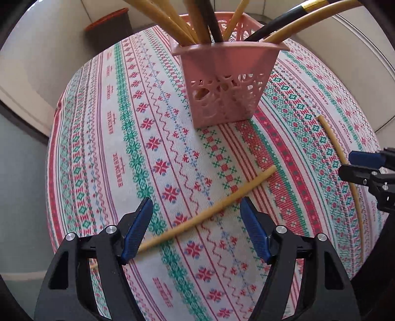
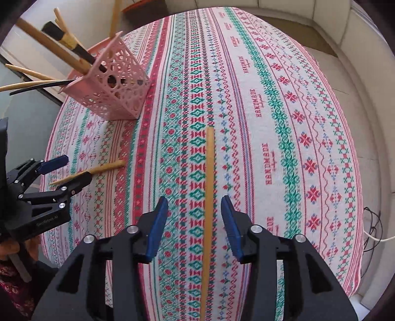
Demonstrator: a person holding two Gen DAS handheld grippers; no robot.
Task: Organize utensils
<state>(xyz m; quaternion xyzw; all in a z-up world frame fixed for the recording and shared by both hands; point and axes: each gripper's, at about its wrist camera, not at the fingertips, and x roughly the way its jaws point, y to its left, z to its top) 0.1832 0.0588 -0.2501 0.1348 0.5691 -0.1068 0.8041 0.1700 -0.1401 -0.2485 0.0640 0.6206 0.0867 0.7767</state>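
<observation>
The tall tan and black chopsticks standing in the pink perforated plastic holder run past the left wrist view's top edge. The loose tan wooden chopstick leaves the right wrist view's bottom edge.

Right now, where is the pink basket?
The pink basket stands upright on the patterned tablecloth, full of chopsticks. In the right wrist view it is upper left, beyond the loose chopstick by the left gripper.
</observation>
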